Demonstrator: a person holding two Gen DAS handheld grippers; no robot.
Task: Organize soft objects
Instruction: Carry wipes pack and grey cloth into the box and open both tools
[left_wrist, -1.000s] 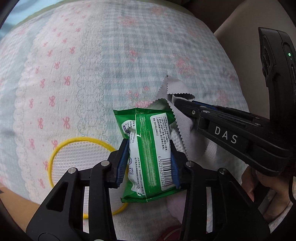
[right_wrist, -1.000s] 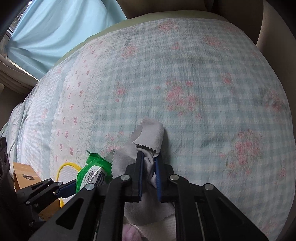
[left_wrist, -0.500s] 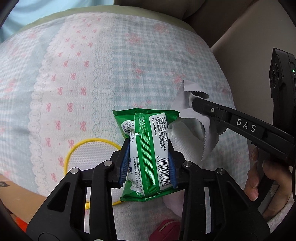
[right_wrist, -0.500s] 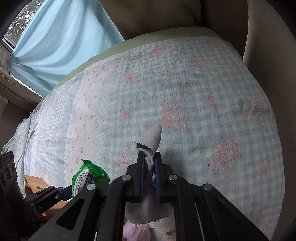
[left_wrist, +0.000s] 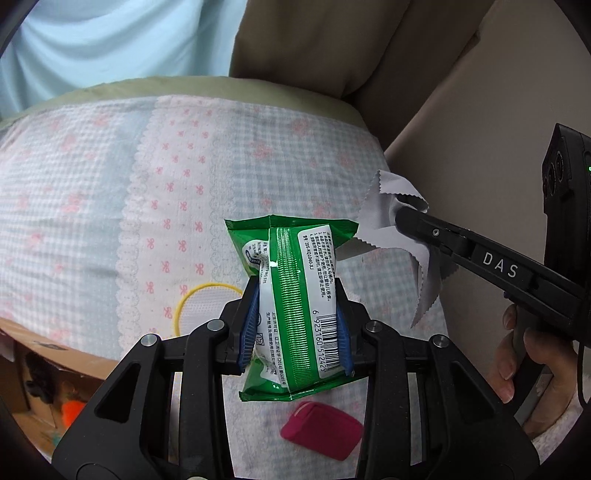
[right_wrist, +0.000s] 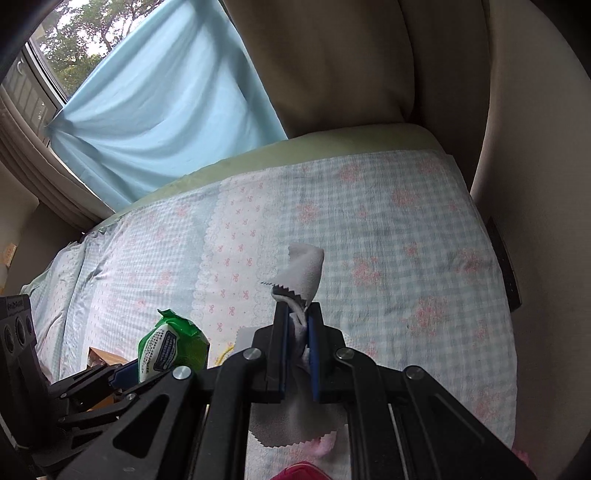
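My left gripper (left_wrist: 295, 314) is shut on a green wet-wipe packet (left_wrist: 295, 295) and holds it upright, high above the bed. The packet also shows in the right wrist view (right_wrist: 170, 347). My right gripper (right_wrist: 297, 314) is shut on a grey cleaning cloth (right_wrist: 303, 273) with zigzag edges; the cloth hangs from the jaws. In the left wrist view the right gripper (left_wrist: 410, 218) sits to the right of the packet with the cloth (left_wrist: 391, 221) draped from it.
The checked floral bedsheet (right_wrist: 406, 229) lies below. A yellow-rimmed white mesh item (left_wrist: 199, 310) and a magenta pouch (left_wrist: 321, 430) lie on it. A cardboard box (left_wrist: 40, 369) stands at the bed's left edge. Beige cushions (right_wrist: 332, 66) and a blue curtain (right_wrist: 147, 110) stand behind.
Both grippers have risen well above the bed with their loads. The mesh item and the sheet look smaller; the magenta pouch has come into view below.
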